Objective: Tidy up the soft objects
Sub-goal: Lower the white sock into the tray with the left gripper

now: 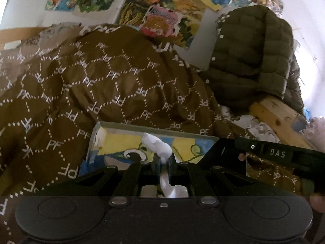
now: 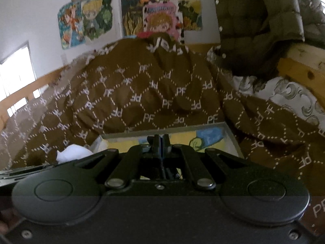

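My left gripper [image 1: 164, 159] is shut on a white tissue [image 1: 157, 144] that sticks up from a tissue box [image 1: 121, 142] painted yellow and blue. The tissue also shows in the right wrist view [image 2: 74, 152], at the left beside the box [image 2: 211, 138]. My right gripper [image 2: 161, 140] is shut and empty, just above the box's top. The right gripper's black body [image 1: 280, 154] crosses the lower right of the left wrist view. A brown quilt [image 1: 101, 81] printed with "PF" lies heaped behind the box; it also shows in the right wrist view [image 2: 152, 93].
An olive quilted jacket [image 1: 254, 55] hangs over a wooden bed frame [image 1: 278, 118] at the right. White patterned bedding [image 2: 284, 93] lies under the frame. Colourful posters [image 2: 160, 8] cover the white wall behind. A window [image 2: 16, 77] is at the left.
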`<action>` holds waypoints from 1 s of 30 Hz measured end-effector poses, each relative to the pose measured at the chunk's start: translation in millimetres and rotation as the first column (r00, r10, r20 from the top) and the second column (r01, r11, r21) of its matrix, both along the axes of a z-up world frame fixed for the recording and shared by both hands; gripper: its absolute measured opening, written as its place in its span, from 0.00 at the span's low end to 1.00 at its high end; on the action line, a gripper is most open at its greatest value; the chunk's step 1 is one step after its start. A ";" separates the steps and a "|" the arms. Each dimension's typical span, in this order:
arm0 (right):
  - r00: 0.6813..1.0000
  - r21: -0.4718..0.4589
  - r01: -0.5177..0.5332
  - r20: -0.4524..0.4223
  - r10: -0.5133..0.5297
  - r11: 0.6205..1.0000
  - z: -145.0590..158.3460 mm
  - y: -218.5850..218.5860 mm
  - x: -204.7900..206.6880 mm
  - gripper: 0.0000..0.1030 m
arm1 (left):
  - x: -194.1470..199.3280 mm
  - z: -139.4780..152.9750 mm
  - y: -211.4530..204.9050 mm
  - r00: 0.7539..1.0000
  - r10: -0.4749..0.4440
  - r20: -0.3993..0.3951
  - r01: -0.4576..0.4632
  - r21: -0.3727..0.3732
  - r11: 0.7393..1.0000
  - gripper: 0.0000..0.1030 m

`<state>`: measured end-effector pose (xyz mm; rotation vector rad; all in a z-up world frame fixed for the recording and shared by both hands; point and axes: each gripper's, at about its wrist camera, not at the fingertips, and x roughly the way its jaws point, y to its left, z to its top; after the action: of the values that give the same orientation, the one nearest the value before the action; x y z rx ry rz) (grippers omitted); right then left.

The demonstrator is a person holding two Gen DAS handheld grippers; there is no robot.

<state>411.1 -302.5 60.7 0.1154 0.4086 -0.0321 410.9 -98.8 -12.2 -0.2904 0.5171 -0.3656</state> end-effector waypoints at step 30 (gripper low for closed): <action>0.998 0.037 0.015 -0.055 -0.013 0.999 19.9 10.8 0.1 0.09 | -11.7 16.1 13.4 0.992 0.055 -0.114 -0.050 0.039 0.998 0.40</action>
<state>411.2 -291.7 80.5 0.1546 0.4633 -0.0418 399.2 -85.4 3.9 -0.2907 0.6271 -0.2893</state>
